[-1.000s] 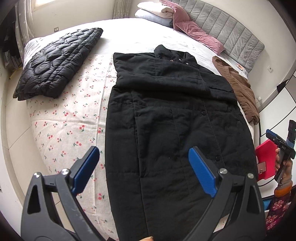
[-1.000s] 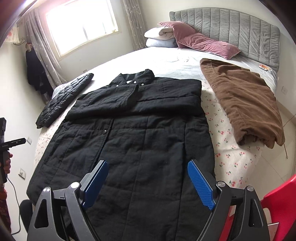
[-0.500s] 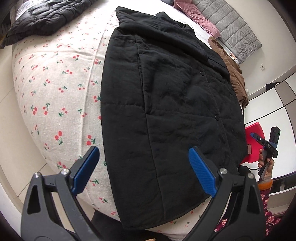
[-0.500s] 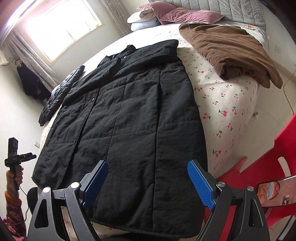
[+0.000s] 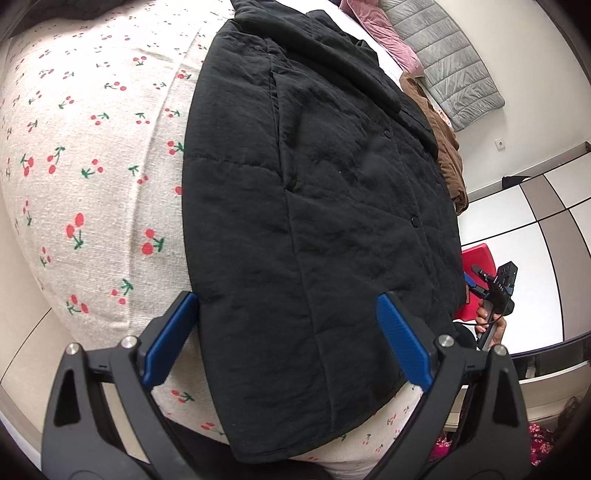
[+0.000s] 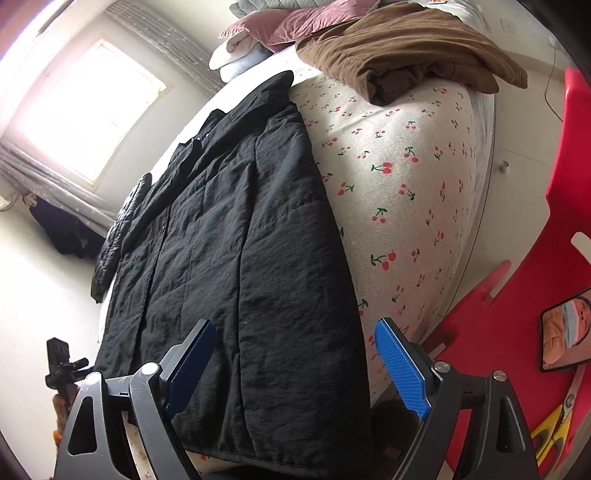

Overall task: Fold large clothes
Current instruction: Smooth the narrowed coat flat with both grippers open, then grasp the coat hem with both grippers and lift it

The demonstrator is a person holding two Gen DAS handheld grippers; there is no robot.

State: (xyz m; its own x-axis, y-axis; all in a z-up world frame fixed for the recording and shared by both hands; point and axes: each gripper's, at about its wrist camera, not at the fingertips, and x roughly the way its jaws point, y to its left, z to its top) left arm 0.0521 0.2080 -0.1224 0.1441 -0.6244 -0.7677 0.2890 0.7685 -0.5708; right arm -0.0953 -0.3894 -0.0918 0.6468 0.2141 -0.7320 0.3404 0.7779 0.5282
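A long black padded coat (image 5: 325, 192) lies flat on the bed, hem toward me, sleeves folded across the chest; it also shows in the right wrist view (image 6: 236, 258). My left gripper (image 5: 288, 339) is open, low over the hem's left corner, its blue pads (image 5: 171, 338) on either side of the fabric without touching it. My right gripper (image 6: 295, 369) is open, low over the hem's right corner. Each gripper shows in the other's view: the right one (image 5: 495, 291) and the left one (image 6: 62, 365).
The bed has a cherry-print sheet (image 5: 85, 177). A brown garment (image 6: 402, 48) lies right of the coat, a black quilted jacket (image 6: 122, 229) left. Pillows (image 6: 280, 26) and a grey headboard (image 5: 454, 70) are at the far end. A red chair (image 6: 524, 295) stands right of the bed.
Both grippers have dropped down and moved in toward the coat's hem, one at each bottom corner. They stay open. The coat has not moved.
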